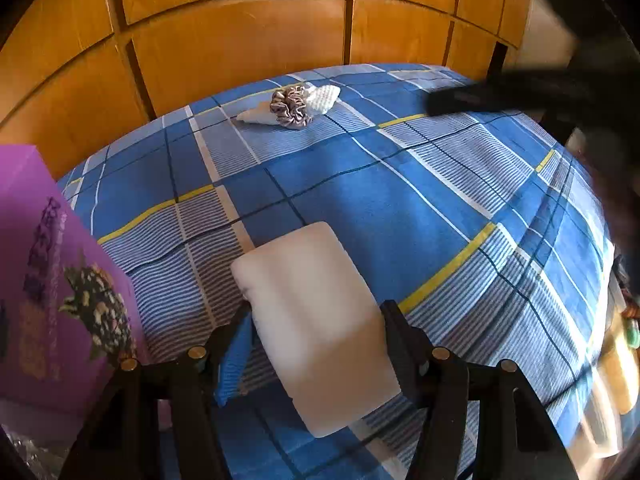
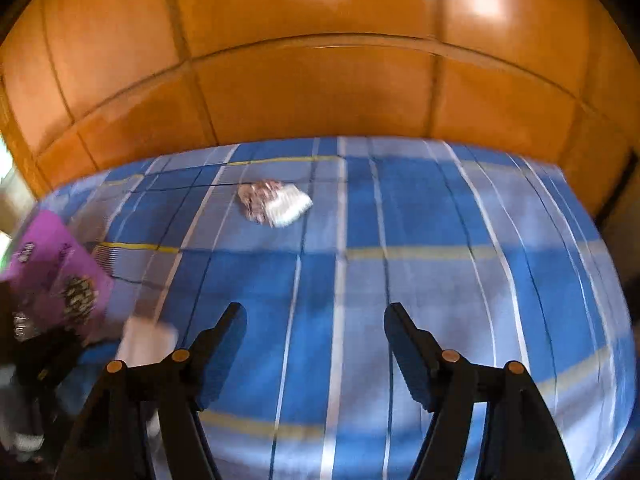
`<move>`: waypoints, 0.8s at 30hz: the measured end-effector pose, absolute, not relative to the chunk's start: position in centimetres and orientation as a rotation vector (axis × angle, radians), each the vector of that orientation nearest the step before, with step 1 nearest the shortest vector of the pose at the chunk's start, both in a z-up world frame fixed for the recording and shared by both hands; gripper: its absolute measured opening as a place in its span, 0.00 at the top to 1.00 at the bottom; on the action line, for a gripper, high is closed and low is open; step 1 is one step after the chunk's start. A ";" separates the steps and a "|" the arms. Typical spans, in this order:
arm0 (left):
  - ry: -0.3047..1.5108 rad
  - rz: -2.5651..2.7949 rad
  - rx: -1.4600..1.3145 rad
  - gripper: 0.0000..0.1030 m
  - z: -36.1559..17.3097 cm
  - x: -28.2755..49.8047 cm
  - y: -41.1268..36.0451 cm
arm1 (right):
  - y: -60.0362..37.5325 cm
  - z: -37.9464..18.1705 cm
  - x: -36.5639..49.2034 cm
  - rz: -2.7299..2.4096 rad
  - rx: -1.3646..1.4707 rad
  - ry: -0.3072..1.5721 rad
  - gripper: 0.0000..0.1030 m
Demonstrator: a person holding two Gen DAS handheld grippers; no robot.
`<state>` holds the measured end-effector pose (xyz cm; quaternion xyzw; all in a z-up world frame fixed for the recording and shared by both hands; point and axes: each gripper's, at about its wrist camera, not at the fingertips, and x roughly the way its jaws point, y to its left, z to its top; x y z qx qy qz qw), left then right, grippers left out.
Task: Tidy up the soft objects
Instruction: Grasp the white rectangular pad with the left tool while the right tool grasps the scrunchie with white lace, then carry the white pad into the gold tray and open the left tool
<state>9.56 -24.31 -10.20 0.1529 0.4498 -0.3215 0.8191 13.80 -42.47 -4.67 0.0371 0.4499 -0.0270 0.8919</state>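
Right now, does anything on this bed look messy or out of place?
Only the far pile: a silky scrunchie heaped on a white knitted cloth, loose. The white folded cloth lies neat between the left gripper fingers.

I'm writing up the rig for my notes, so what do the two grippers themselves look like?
Both match: the left gripper and right gripper have black angular fingers, blue ribbed pads on the inner faces, and round brass-coloured pins at the joints. No cables, markings or sleeves show.

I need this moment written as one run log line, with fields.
left gripper: jaws around white folded cloth | right gripper: open, empty, over bed cover | scrunchie: far side
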 end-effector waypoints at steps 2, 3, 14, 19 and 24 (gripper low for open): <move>0.961 -0.687 0.307 0.39 -10.3 9.7 -23.9 | -41.5 -5.1 16.8 -0.006 0.002 0.946 0.30; 0.964 -0.688 0.299 0.39 -10.4 9.8 -23.8 | -41.0 -5.3 17.8 0.005 -0.029 0.949 0.30; 0.946 -0.703 0.240 0.39 -10.8 9.8 -23.1 | -36.7 -8.8 28.8 0.106 -0.292 1.060 0.33; 0.941 -0.707 0.229 0.39 -10.9 9.8 -23.0 | -37.1 -10.2 28.6 0.090 -0.233 1.118 0.66; 0.945 -0.707 0.215 0.39 -11.0 9.9 -23.0 | -38.7 -8.9 23.0 0.043 -0.108 1.140 0.66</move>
